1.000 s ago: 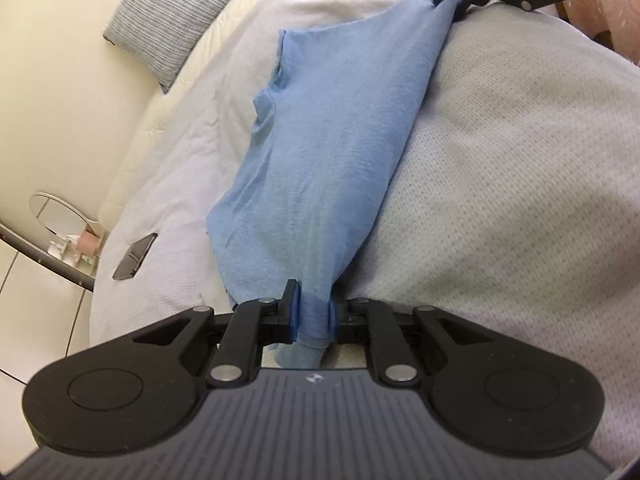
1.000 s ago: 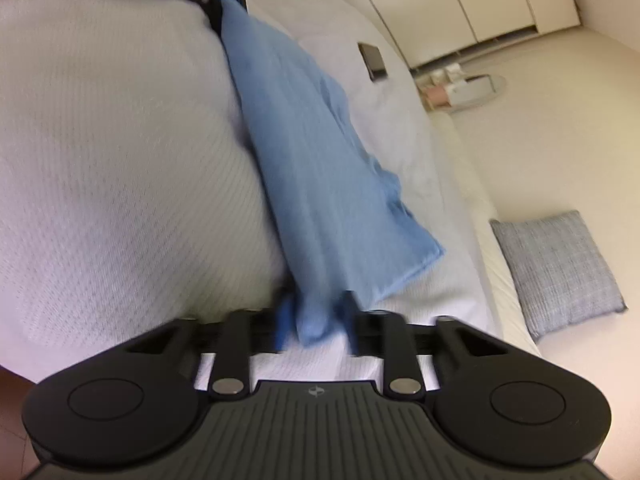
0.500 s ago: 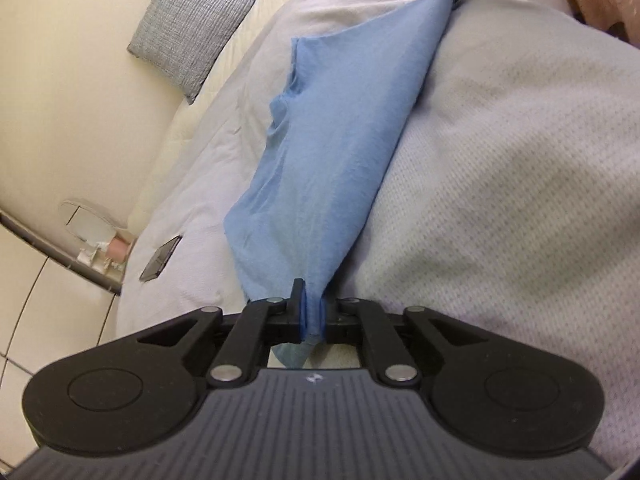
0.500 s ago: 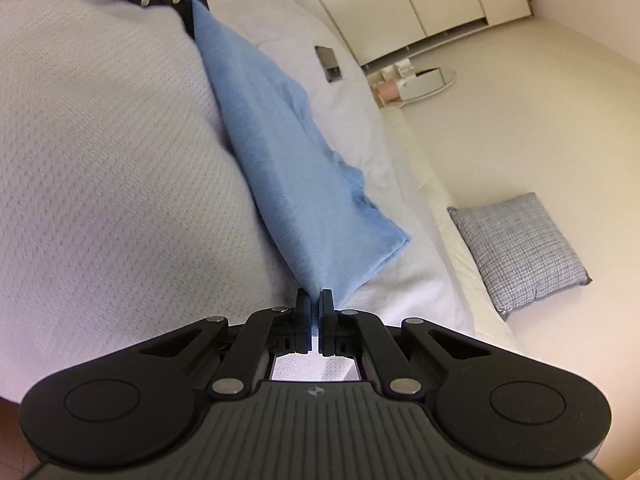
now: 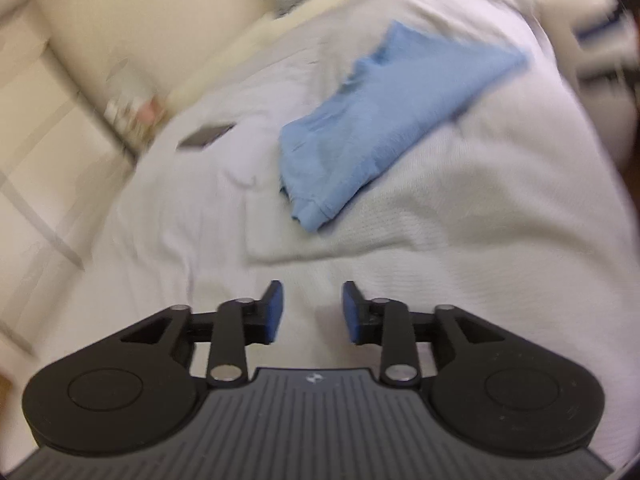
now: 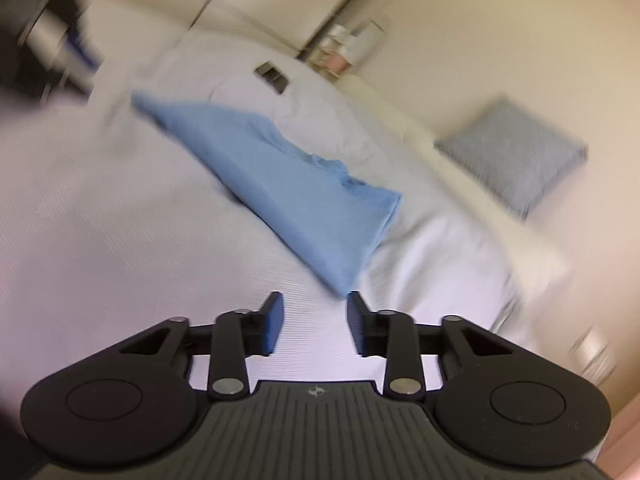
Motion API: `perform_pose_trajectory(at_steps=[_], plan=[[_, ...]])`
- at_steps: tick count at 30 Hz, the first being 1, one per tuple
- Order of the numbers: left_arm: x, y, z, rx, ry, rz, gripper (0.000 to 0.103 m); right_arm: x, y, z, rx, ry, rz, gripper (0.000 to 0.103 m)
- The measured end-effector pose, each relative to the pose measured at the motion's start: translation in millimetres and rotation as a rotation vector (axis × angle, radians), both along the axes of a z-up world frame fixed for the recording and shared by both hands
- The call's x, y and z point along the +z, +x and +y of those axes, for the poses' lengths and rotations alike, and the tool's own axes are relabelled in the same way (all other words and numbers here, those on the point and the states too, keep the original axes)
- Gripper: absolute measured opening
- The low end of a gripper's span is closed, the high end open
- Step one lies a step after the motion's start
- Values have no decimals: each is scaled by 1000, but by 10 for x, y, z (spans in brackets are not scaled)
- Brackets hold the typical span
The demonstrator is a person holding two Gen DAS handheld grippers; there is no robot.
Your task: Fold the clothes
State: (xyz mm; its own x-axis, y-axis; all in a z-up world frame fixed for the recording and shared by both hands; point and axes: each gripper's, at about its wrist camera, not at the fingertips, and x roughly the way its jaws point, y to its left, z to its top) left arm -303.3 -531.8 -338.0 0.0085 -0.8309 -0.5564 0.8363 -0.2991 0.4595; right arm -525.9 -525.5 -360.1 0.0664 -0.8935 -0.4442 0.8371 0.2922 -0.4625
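A light blue garment (image 5: 384, 120) lies folded lengthwise on the white bed cover (image 5: 480, 208); it also shows in the right wrist view (image 6: 288, 184). My left gripper (image 5: 311, 312) is open and empty, pulled back from the garment's near end. My right gripper (image 6: 314, 322) is open and empty, its fingers just short of the garment's near corner. Both views are blurred by motion.
A dark phone (image 5: 204, 136) lies on the bed beyond the garment; it also shows in the right wrist view (image 6: 272, 74). A grey checked cushion (image 6: 516, 156) leans against the cream headboard. A small side shelf with bottles (image 6: 340, 48) stands by the bed.
Both grippers have opened and let go of the blue garment, which now lies on the bed. Both have drawn back from it.
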Motion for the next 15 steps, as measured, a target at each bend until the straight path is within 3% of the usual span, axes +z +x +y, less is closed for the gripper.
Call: perform_pose_trajectory(at_steps=[3, 7, 9, 11, 13, 15], plan=[[163, 40, 167, 77, 29, 196, 40, 194, -33, 180, -63, 39, -219, 55], [332, 11, 336, 141, 37, 377, 60, 447, -56, 365, -126, 61, -388, 76], [392, -43, 406, 139, 21, 408, 72, 569, -79, 447, -163, 66, -450, 90], [455, -116, 486, 129, -25, 404, 90, 674, -108, 530, -200, 69, -497, 92], [516, -179, 544, 122, -69, 401, 102, 713, -115, 571, -215, 81, -521, 97], [577, -223, 597, 121, -92, 395, 102, 745, -120, 608, -228, 94, -543, 98]])
